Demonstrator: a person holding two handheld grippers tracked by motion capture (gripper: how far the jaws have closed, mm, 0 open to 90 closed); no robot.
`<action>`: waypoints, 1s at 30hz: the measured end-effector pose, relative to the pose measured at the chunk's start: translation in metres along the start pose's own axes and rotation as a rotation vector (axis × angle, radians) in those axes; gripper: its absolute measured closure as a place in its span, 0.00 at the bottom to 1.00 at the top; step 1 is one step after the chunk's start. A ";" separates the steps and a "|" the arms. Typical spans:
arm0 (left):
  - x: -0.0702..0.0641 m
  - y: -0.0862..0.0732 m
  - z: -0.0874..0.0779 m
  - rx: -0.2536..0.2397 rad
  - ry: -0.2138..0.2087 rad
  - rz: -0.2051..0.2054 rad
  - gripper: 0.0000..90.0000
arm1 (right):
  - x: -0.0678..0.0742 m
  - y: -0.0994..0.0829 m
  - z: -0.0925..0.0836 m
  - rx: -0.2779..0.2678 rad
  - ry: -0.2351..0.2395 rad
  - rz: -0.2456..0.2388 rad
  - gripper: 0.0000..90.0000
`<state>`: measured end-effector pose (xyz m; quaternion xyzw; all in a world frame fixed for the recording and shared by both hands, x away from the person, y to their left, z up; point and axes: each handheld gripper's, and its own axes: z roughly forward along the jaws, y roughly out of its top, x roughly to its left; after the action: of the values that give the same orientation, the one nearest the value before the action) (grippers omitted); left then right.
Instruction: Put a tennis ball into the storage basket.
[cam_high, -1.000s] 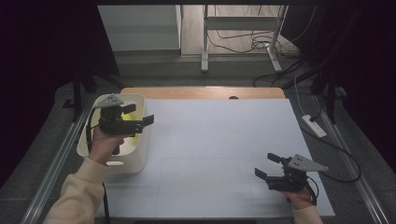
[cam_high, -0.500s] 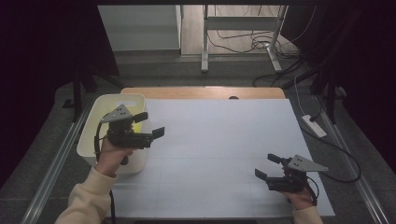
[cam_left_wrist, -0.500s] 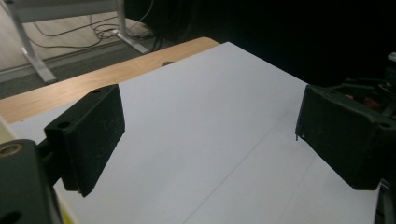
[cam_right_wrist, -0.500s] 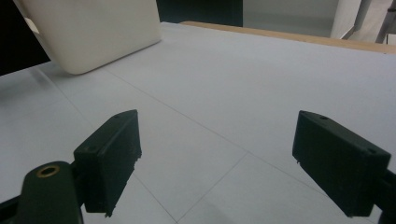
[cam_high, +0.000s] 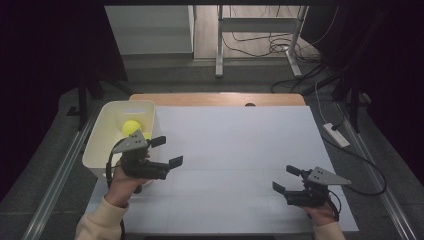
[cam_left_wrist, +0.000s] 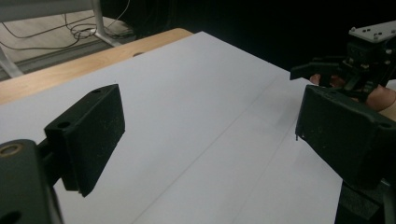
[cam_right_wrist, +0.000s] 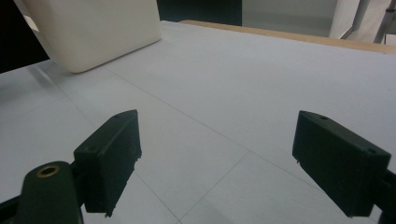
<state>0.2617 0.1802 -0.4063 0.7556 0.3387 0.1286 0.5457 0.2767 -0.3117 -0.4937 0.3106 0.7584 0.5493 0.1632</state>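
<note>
Your left gripper (cam_high: 166, 151) hangs over the white table (cam_high: 240, 150), just beside the cream bin (cam_high: 100, 145). Its jaws are wide apart and there is nothing between them (look along them in the left gripper view and you see bare white table). The yellow ball (cam_high: 132, 127) sits inside the bin, near the far wall, away from both grippers. Your right gripper (cam_high: 287, 180) is low over the near right part of the table, well apart from the bin. Its jaws are spread wide too, with nothing in them. In the right gripper view the bin (cam_right_wrist: 93, 28) stands far off at the top left, on the table (cam_right_wrist: 233, 84).
</note>
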 end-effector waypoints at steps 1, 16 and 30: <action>-0.002 -0.005 0.000 0.001 0.000 0.000 0.10 | 0.000 0.000 0.000 -0.001 -0.002 -0.001 0.17; -0.020 -0.057 0.002 0.027 -0.023 0.013 0.10 | 0.001 -0.001 0.002 0.006 -0.004 -0.002 0.17; -0.009 -0.105 0.015 0.094 0.008 -0.007 0.09 | -0.001 -0.003 0.002 0.019 0.007 0.000 0.17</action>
<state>0.2246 0.1822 -0.5062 0.7788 0.3492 0.1136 0.5086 0.2771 -0.3115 -0.4975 0.3102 0.7642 0.5431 0.1574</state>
